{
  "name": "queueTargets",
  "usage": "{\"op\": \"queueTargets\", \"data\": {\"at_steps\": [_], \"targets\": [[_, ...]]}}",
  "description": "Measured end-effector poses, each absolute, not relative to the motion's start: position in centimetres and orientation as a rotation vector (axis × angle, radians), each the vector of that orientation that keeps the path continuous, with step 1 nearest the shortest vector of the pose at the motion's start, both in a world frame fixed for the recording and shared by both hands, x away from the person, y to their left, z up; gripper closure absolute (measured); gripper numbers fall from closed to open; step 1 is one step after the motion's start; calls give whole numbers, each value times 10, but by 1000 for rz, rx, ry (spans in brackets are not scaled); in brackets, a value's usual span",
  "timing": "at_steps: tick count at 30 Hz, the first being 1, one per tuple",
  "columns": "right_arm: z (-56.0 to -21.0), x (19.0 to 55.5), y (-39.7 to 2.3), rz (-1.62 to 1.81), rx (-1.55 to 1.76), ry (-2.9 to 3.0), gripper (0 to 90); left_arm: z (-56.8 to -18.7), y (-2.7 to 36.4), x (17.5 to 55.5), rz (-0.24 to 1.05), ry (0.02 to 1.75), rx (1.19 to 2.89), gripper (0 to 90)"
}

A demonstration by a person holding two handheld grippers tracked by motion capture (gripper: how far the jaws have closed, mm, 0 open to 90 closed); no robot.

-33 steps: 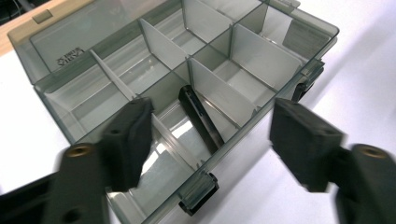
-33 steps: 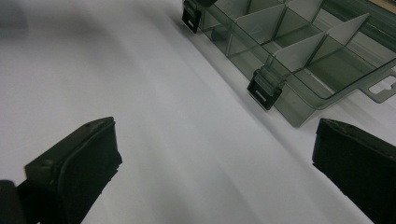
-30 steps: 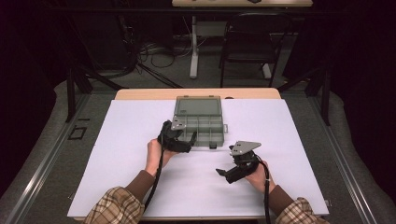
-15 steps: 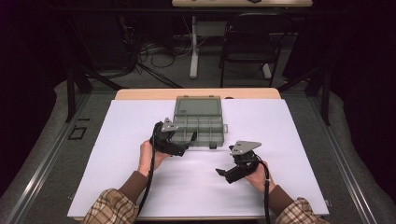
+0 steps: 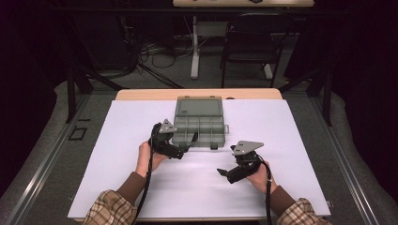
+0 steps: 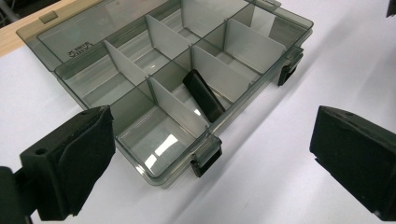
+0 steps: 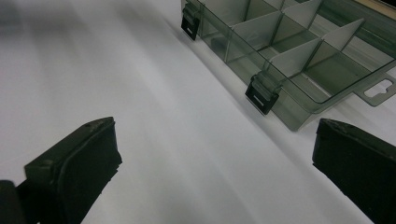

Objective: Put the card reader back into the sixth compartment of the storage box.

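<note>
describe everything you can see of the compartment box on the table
The compartment box is smoky, see-through grey plastic, lying flat on the white sheet with its lid folded open toward the far edge. Pale dividers split it into small bays; one front bay holds a black oblong piece leaning on a divider. Two black latches hang on its front wall and a hang tab sticks out at one end. No gripper touches it.

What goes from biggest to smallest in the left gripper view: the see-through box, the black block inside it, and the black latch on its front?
1. See-through box
2. Black block
3. Black latch, though it sits nearer the camera, so that's unsure.
</note>
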State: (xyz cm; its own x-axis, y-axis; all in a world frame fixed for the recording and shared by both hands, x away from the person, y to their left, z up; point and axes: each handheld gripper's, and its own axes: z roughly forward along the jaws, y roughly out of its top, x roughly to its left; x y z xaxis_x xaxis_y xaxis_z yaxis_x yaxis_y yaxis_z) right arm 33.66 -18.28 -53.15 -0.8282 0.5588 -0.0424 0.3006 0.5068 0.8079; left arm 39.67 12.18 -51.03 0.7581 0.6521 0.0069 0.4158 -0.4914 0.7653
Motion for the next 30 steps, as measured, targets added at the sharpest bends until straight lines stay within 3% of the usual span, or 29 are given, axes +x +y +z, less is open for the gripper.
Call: {"op": "queueTargets", "data": {"at_steps": [30], "targets": [[-530, 344, -187, 1230, 778, 2421, 0, -506, 119, 399, 368, 723, 2170, 0]]}}
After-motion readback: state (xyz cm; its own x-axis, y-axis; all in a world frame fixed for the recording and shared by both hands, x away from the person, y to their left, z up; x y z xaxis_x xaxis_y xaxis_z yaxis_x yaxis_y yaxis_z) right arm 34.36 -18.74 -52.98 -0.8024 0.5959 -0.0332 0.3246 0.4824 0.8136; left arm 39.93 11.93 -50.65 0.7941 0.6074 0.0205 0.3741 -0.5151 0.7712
